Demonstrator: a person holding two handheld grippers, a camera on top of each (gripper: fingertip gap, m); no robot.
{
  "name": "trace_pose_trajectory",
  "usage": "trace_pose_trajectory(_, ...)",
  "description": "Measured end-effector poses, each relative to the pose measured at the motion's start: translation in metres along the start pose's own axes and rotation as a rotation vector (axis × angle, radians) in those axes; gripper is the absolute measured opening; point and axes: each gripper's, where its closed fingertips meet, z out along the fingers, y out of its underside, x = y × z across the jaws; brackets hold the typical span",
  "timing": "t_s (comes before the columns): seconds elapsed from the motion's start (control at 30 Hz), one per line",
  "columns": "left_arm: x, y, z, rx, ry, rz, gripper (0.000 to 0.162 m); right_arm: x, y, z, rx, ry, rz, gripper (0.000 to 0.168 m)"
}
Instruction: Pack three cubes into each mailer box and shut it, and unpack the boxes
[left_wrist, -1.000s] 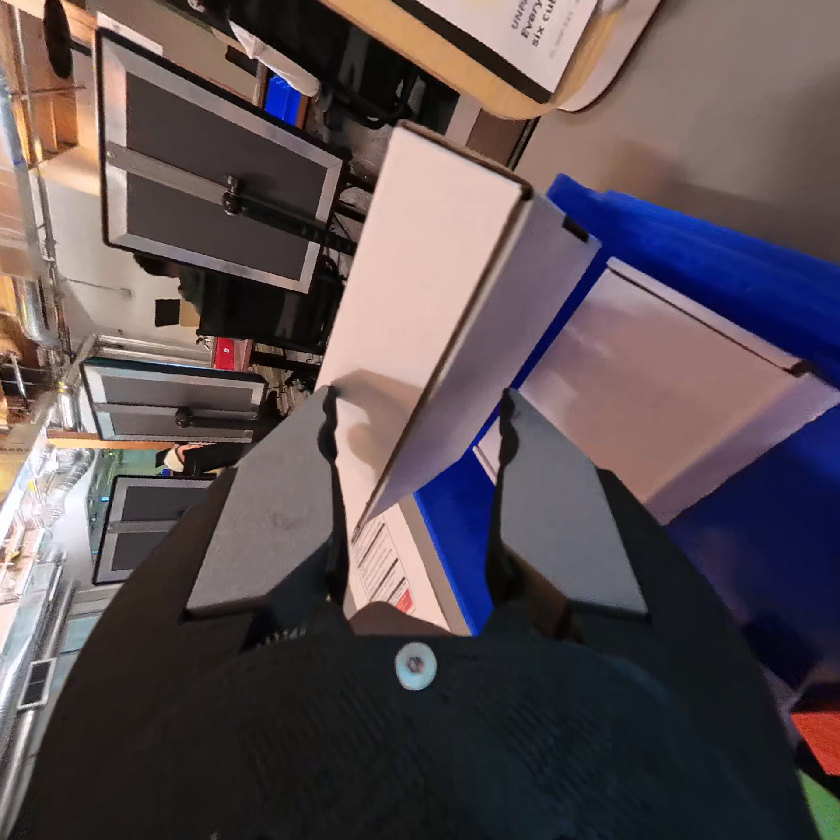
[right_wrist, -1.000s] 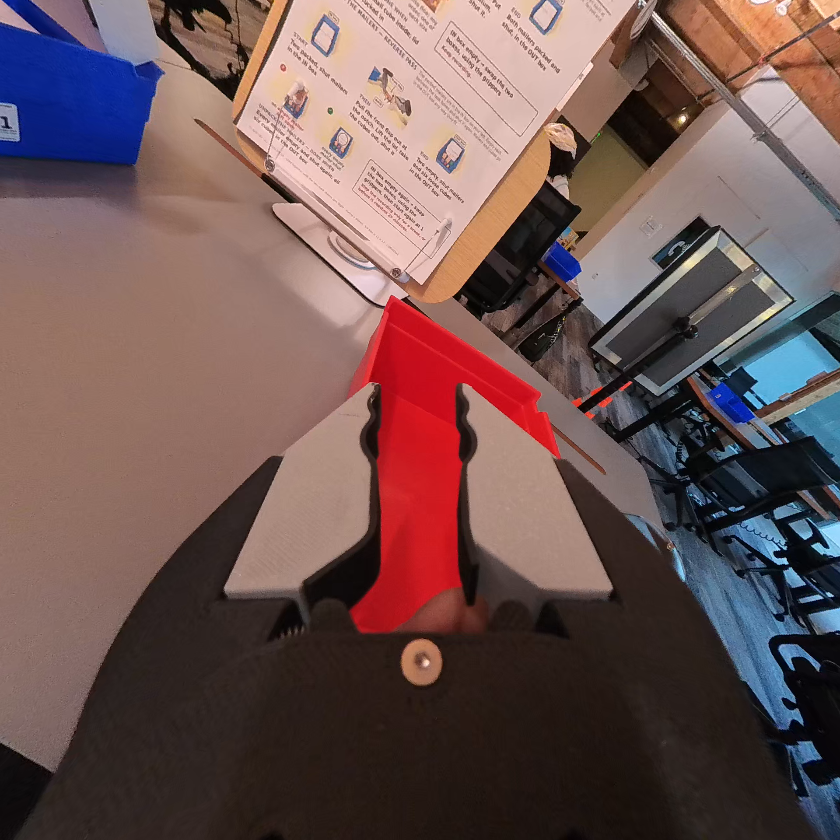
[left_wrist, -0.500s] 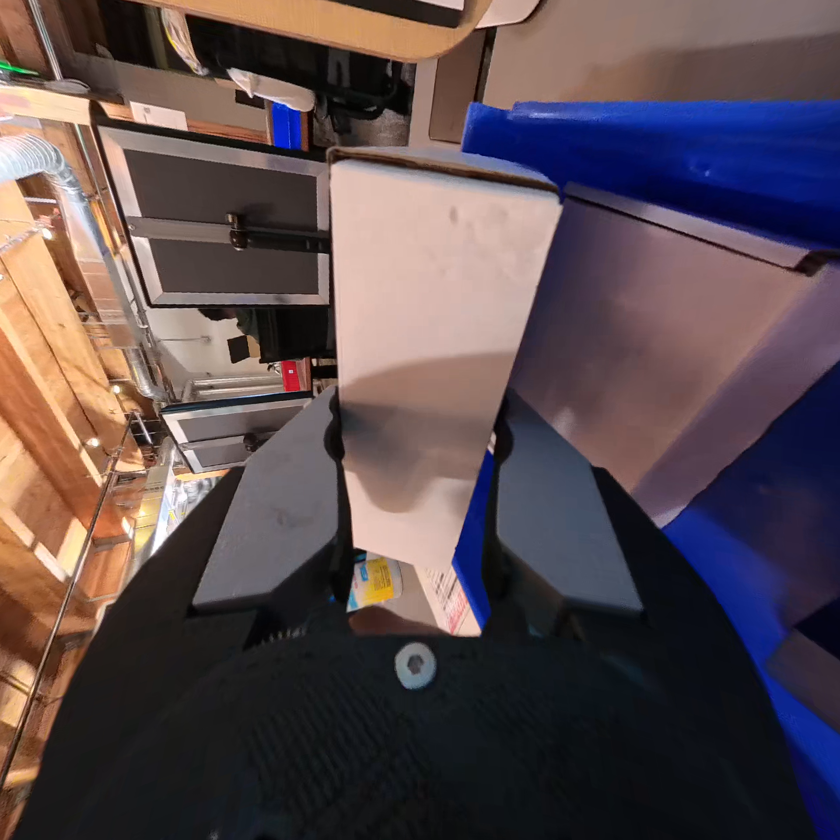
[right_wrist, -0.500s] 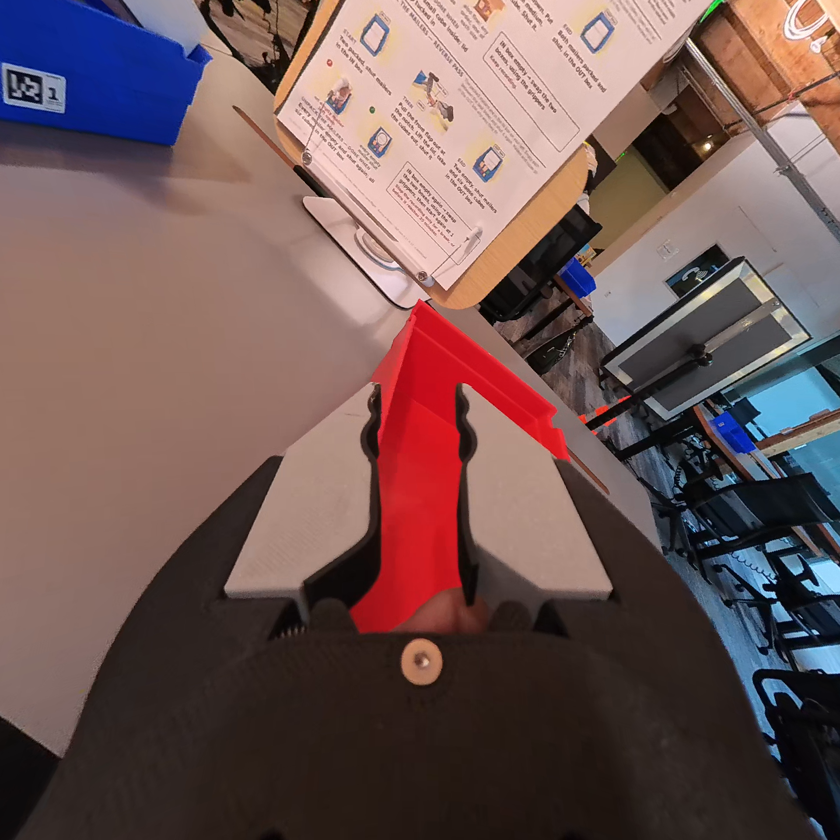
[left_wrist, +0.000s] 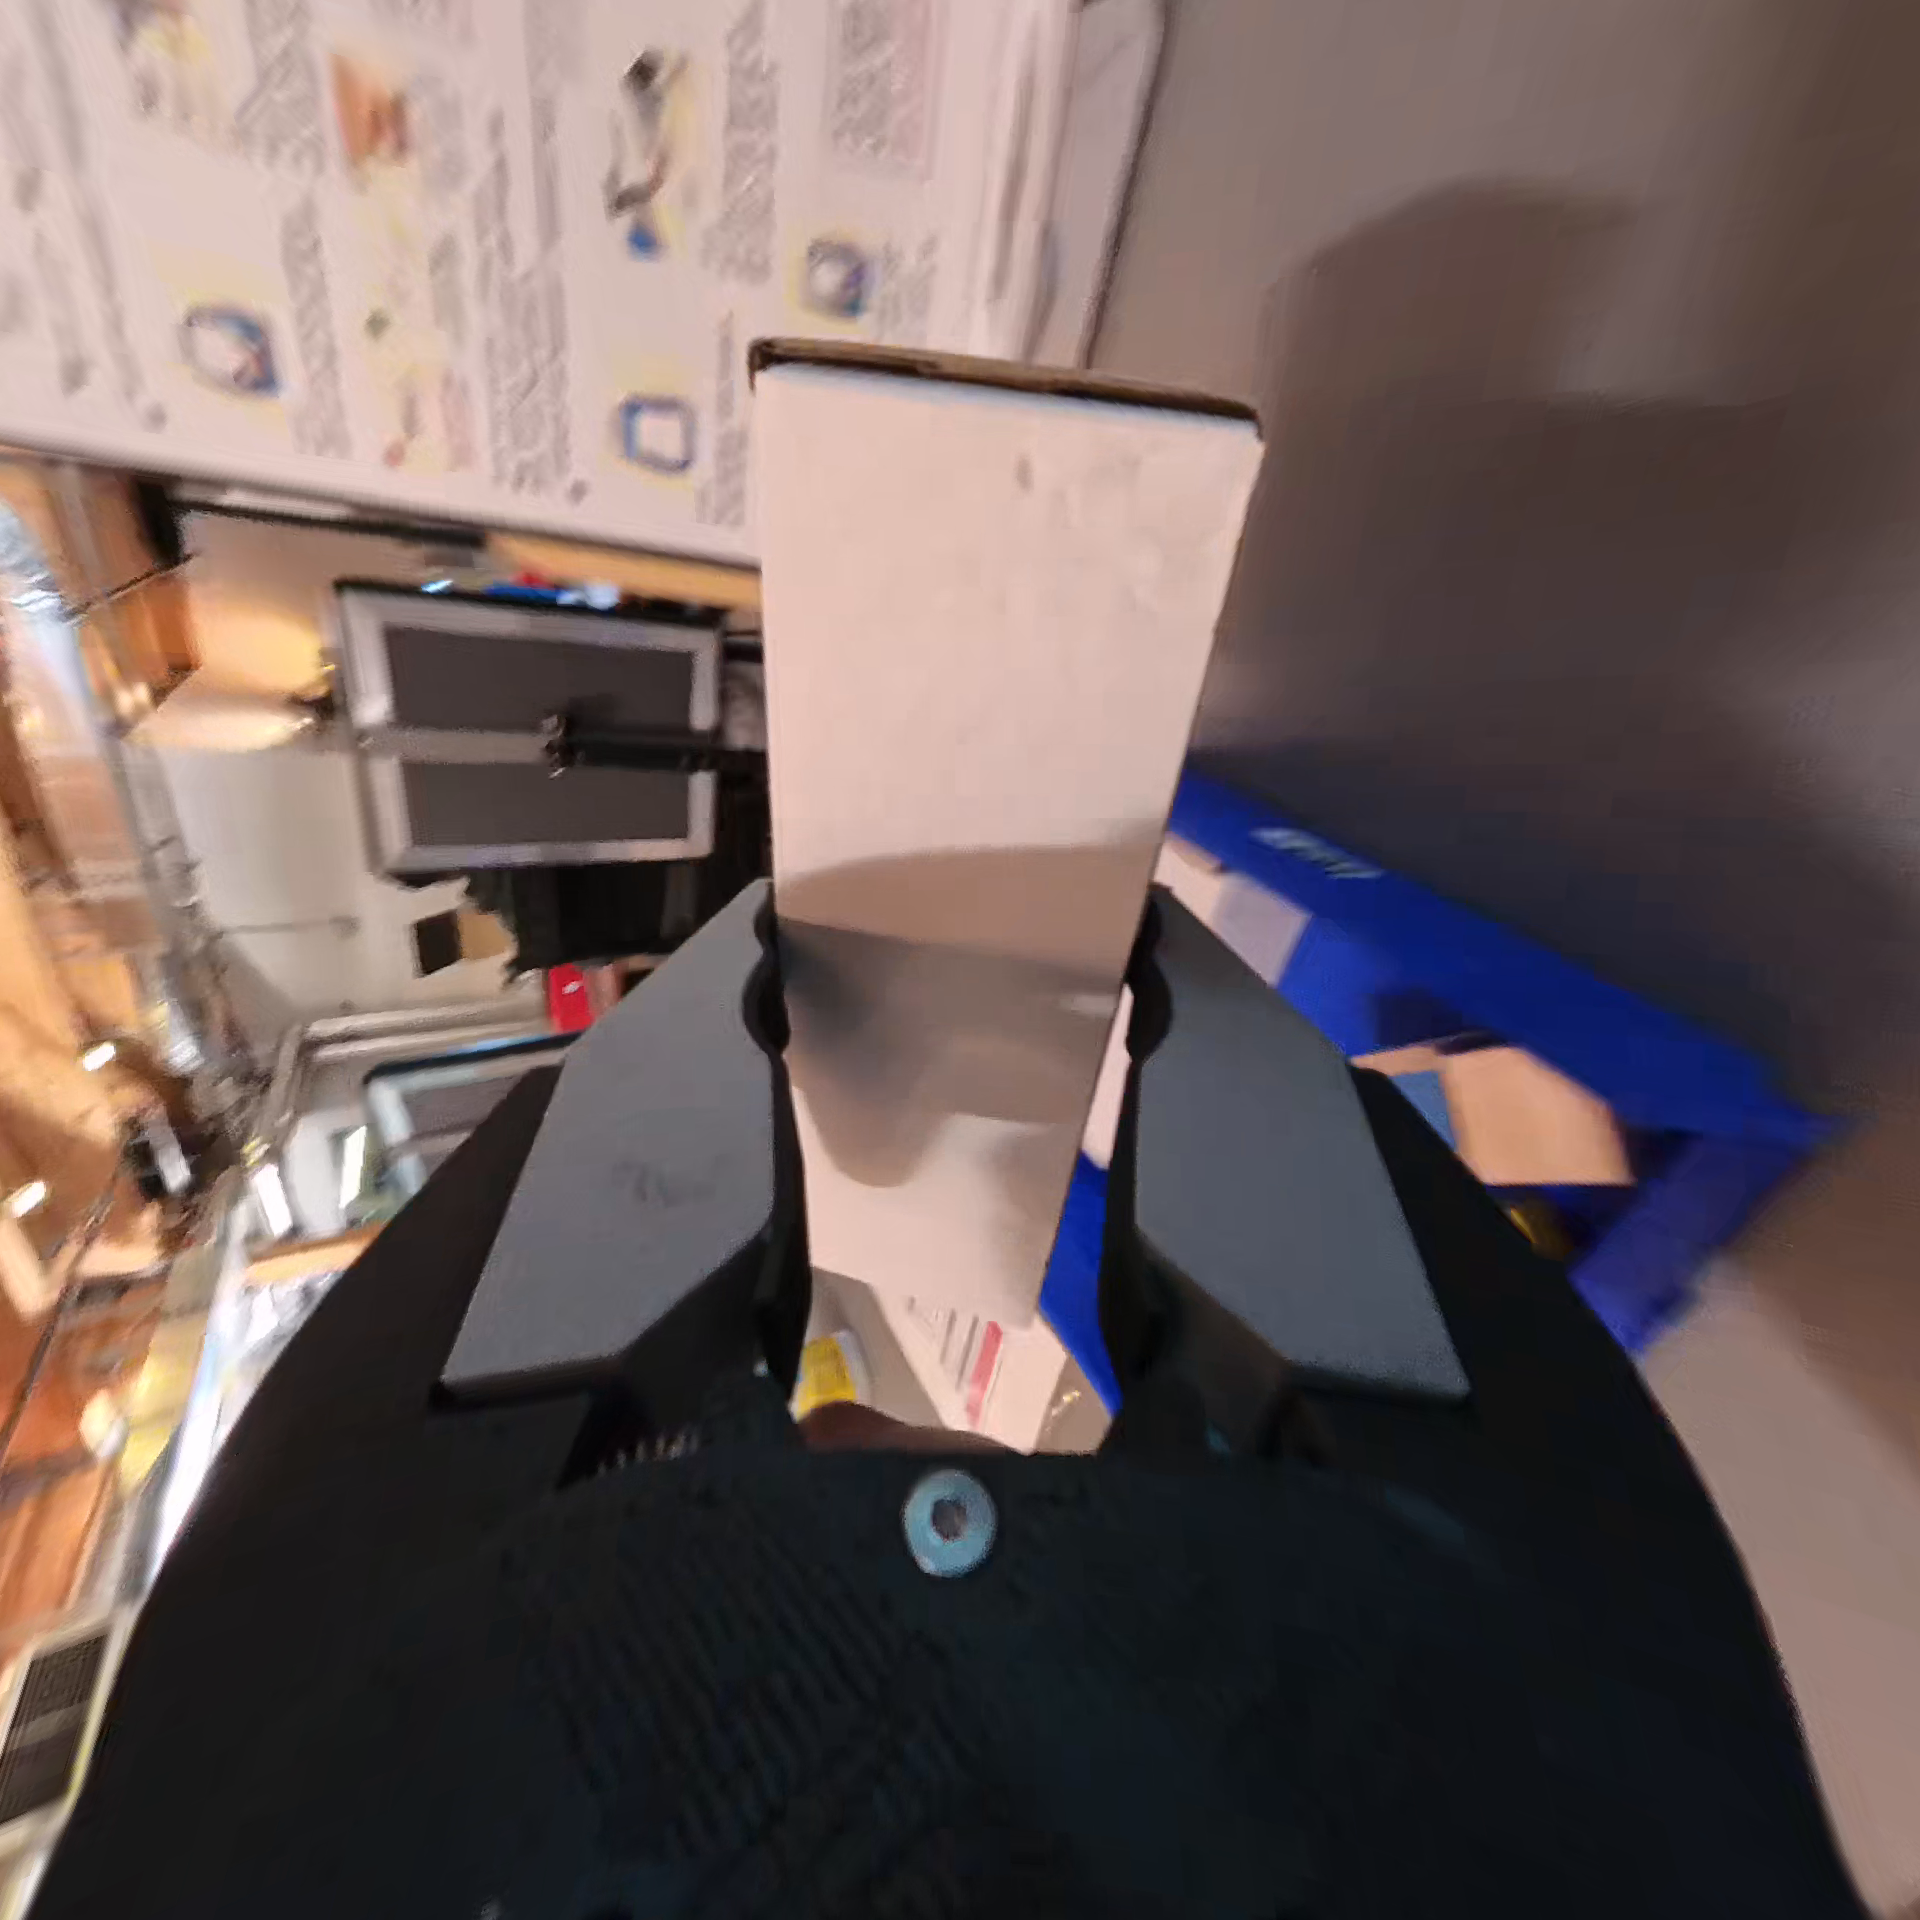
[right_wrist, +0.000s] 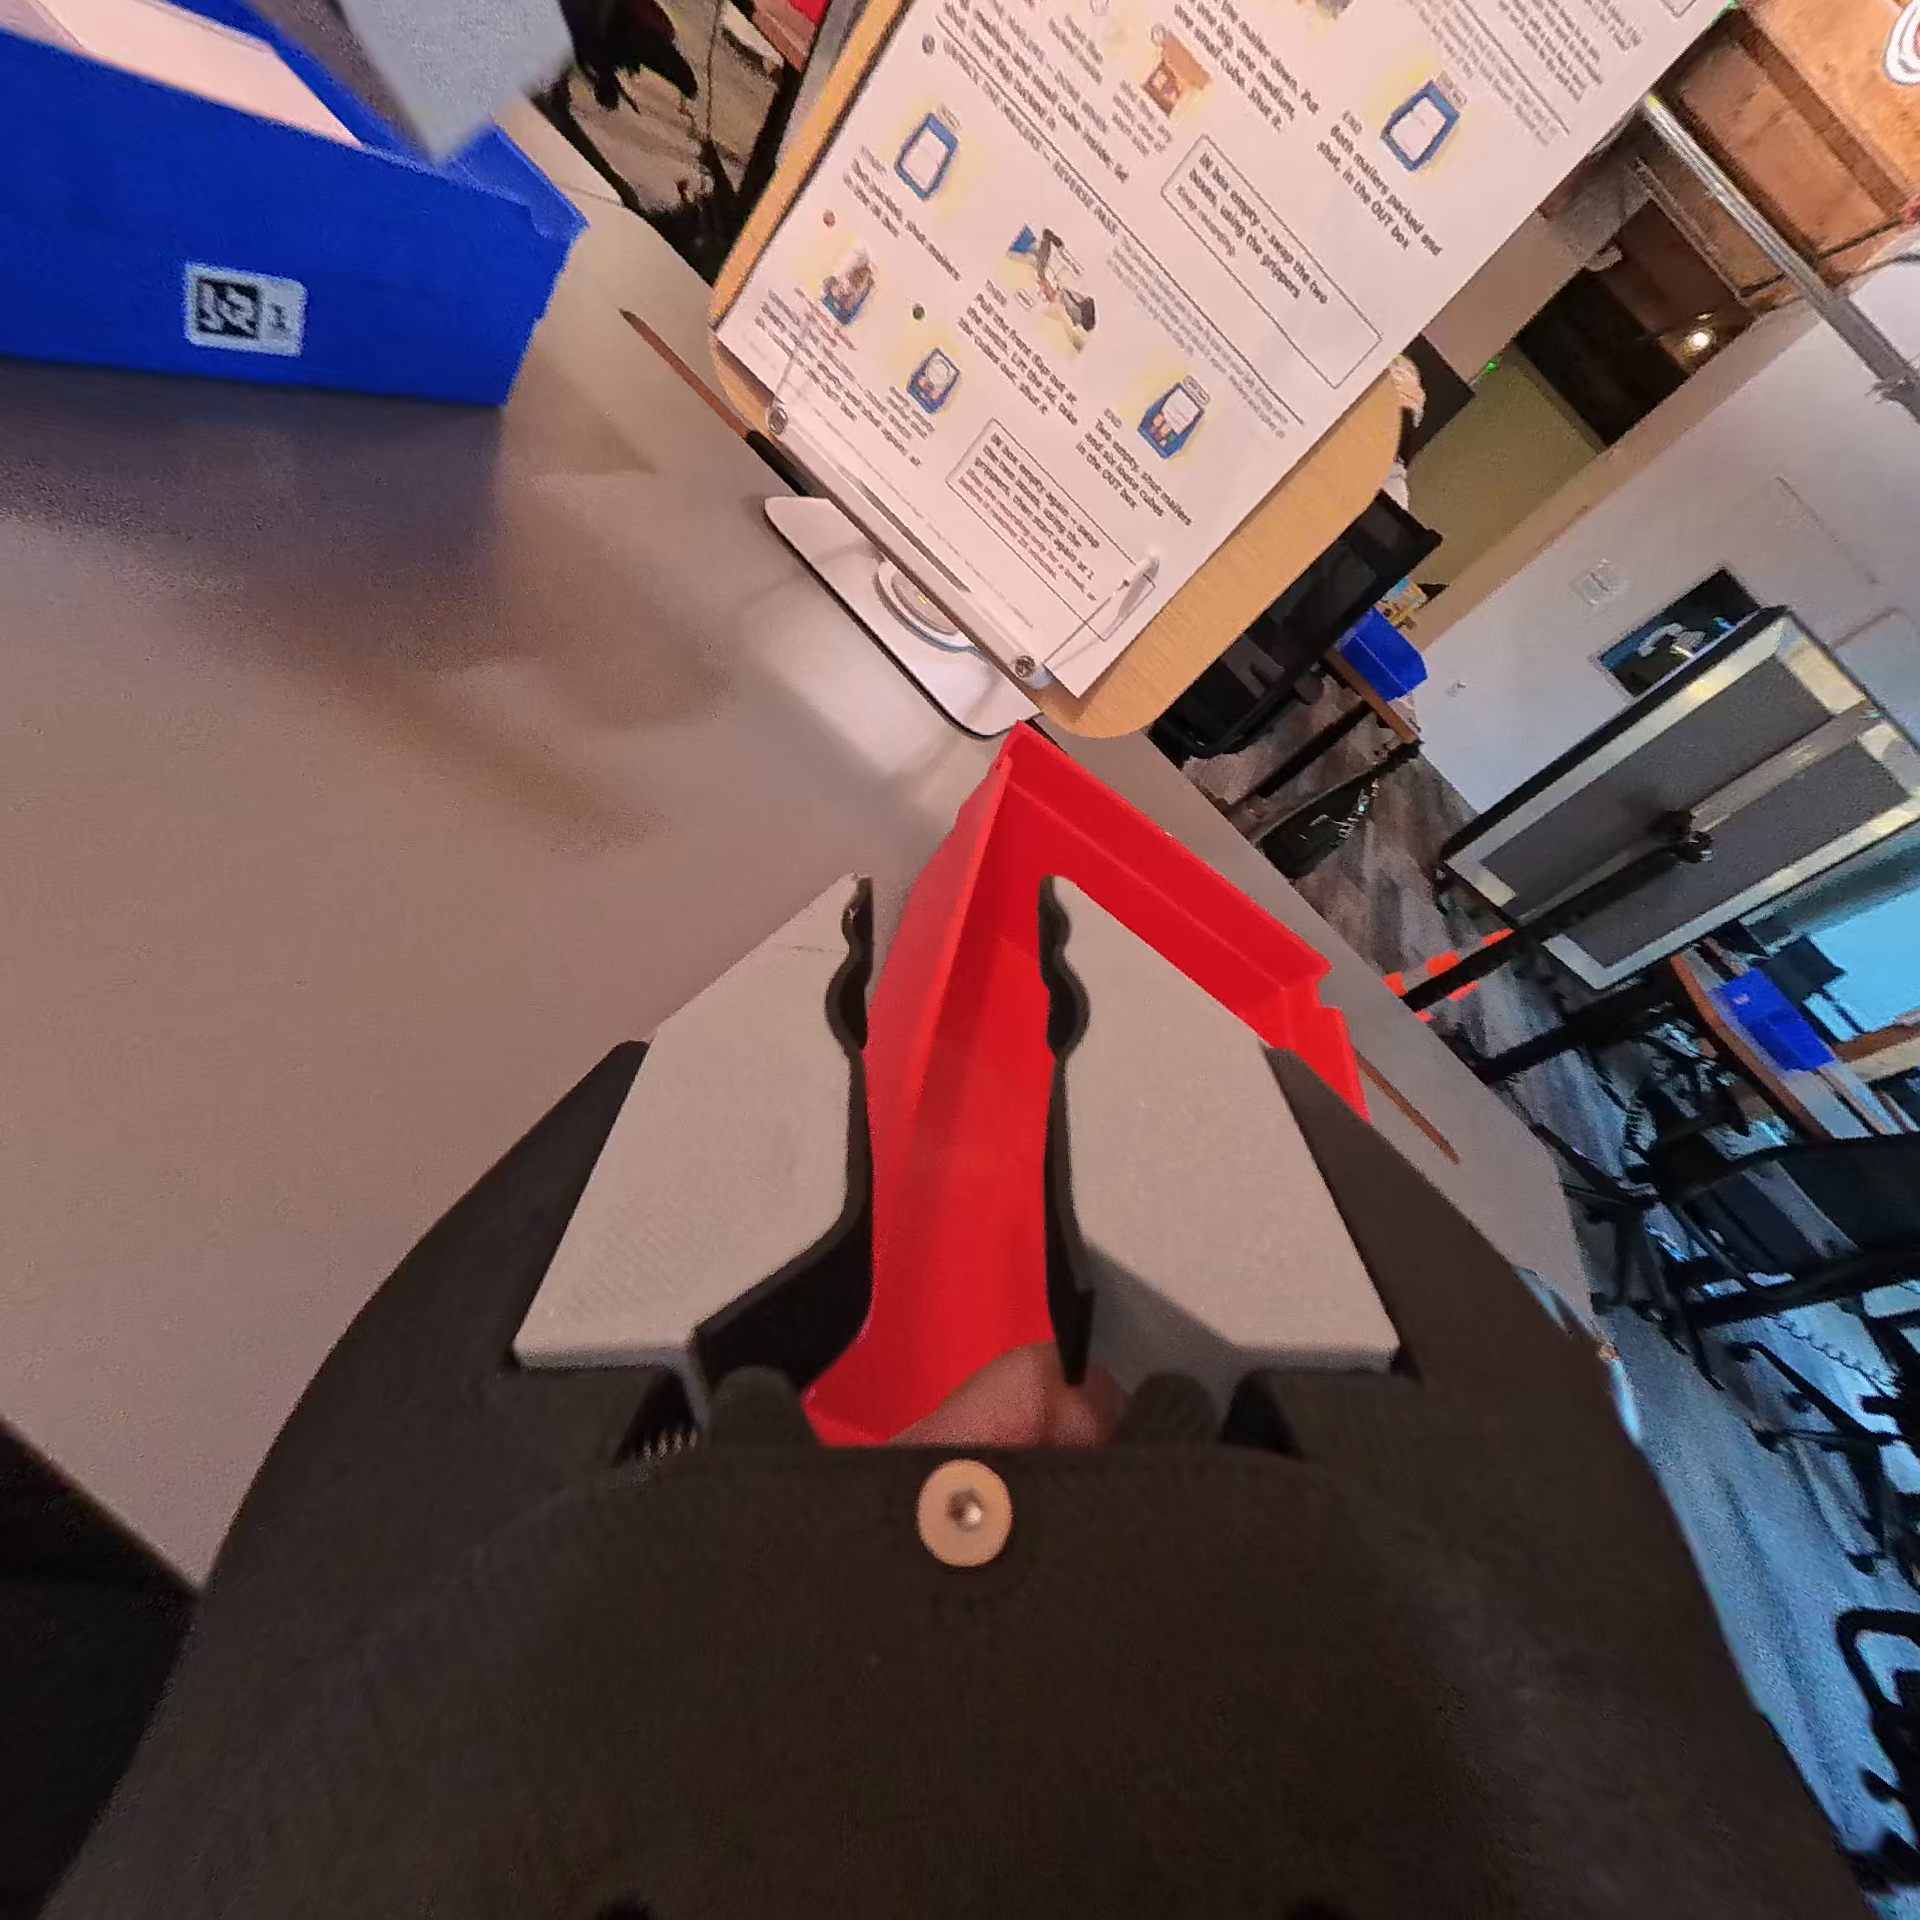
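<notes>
My left gripper (left_wrist: 951, 935) is shut on a closed white mailer box (left_wrist: 987, 675), held on edge and sticking out ahead of the black fingers, above the grey table (left_wrist: 1558, 416). The same box shows blurred at the top left of the right wrist view (right_wrist: 447, 73). The blue bin (left_wrist: 1507, 966) lies below and to the right, with a brown cardboard surface (left_wrist: 1507, 1122) inside. My right gripper (right_wrist: 956, 914) has narrow jaws straddling the left wall of the red bin (right_wrist: 1143, 862). No cubes show.
An instruction board (right_wrist: 1091, 312) on a white stand sits on the table behind the red bin and also shows in the left wrist view (left_wrist: 468, 208). The blue bin (right_wrist: 260, 239) carries a square marker tag. The table edge (right_wrist: 1455, 1143) drops to a floor with chairs at right. Some 35 centimetres of space lies between my two pairs of fingers.
My left gripper closed on the white mailer and lifted it up and away from the blue bin, toward the board. My right gripper kept its hold and turned slightly left.
</notes>
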Motion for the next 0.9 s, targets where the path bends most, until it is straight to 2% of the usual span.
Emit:
trace_pose_trajectory(0.03, 0.011, -0.016, -0.008, 0.014, 0.078, 0.010, 0.064, -0.002, -0.002, -0.002, 0.009, -0.013, 0.011, 0.029)
trace_pose_trajectory(0.13, 0.060, -0.066, -0.025, 0.086, 0.353, 0.032, 0.064, -0.003, -0.006, -0.009, 0.024, -0.039, 0.043, 0.029)
trace_pose_trajectory(0.2, 0.089, -0.093, -0.027, 0.111, 0.468, 0.046, 0.065, -0.002, -0.006, -0.012, 0.027, -0.052, 0.060, 0.029)
trace_pose_trajectory(0.33, 0.147, -0.122, -0.008, 0.068, 0.645, 0.044, 0.065, -0.006, -0.007, -0.019, 0.036, -0.093, 0.097, 0.029)
trace_pose_trajectory(0.43, 0.177, -0.131, 0.011, 0.048, 0.701, 0.021, 0.065, -0.010, -0.003, -0.020, 0.020, -0.126, 0.100, 0.030)
trace_pose_trajectory(0.53, 0.182, -0.138, 0.021, 0.076, 0.665, -0.051, 0.066, -0.009, 0.002, -0.019, 0.008, -0.136, 0.099, 0.030)
trace_pose_trajectory(0.67, 0.154, -0.137, 0.008, 0.205, 0.482, -0.199, 0.071, -0.013, 0.003, -0.015, 0.022, -0.190, 0.136, 0.030)
trace_pose_trajectory(0.83, 0.121, -0.099, -0.019, 0.354, 0.214, -0.497, 0.073, -0.023, -0.001, -0.009, 0.043, -0.272, 0.222, 0.030)
trace_pose_trajectory(0.9, 0.124, -0.081, -0.016, 0.355, 0.190, -0.628, 0.074, -0.025, -0.005, -0.008, 0.055, -0.284, 0.251, 0.030)
